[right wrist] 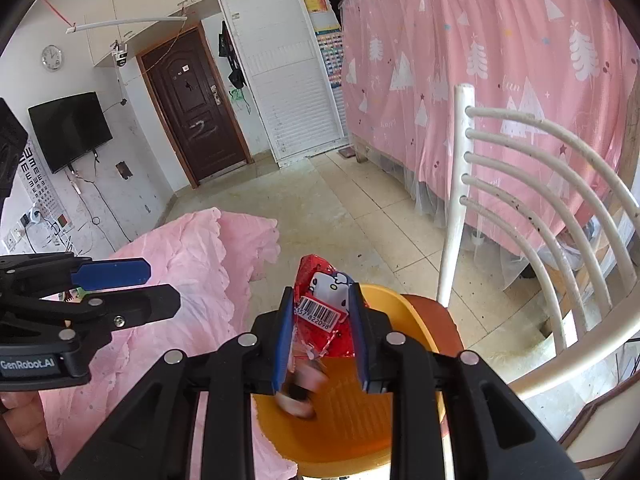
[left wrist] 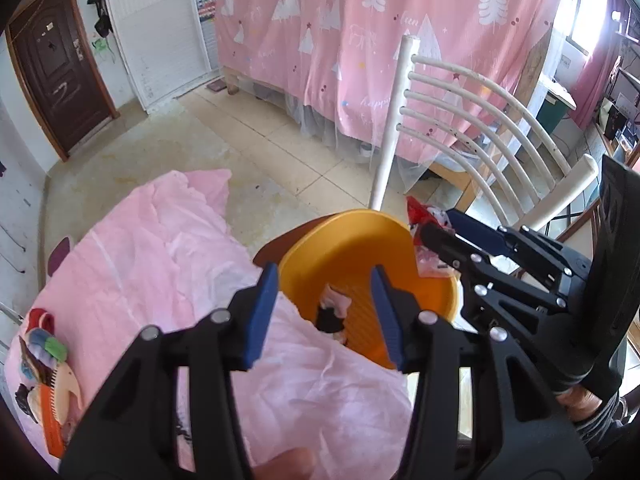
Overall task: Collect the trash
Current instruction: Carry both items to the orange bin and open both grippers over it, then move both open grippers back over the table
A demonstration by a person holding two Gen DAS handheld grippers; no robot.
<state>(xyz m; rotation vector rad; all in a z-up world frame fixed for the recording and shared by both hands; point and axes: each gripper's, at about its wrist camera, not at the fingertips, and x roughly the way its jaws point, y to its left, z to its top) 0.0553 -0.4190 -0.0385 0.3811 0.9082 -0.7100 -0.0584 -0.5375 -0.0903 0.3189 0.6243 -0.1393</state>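
Observation:
An orange bin [left wrist: 360,252] stands on a brown chair seat beside the pink-covered table; it also shows in the right wrist view [right wrist: 340,432]. A small piece of trash [left wrist: 334,312] lies inside it. My right gripper [right wrist: 320,312] is shut on a red snack wrapper [right wrist: 324,304] with a barcode, held just above the bin; the wrapper also shows in the left wrist view [left wrist: 424,216]. My left gripper [left wrist: 324,312] is open and empty, its fingers straddling the bin's near rim.
A pink cloth [left wrist: 160,248] covers the table on the left, with a comb and small coloured items [left wrist: 44,364] at its near left. A white chair back [left wrist: 480,120] rises behind the bin. A pink curtained bed [right wrist: 500,80] stands beyond.

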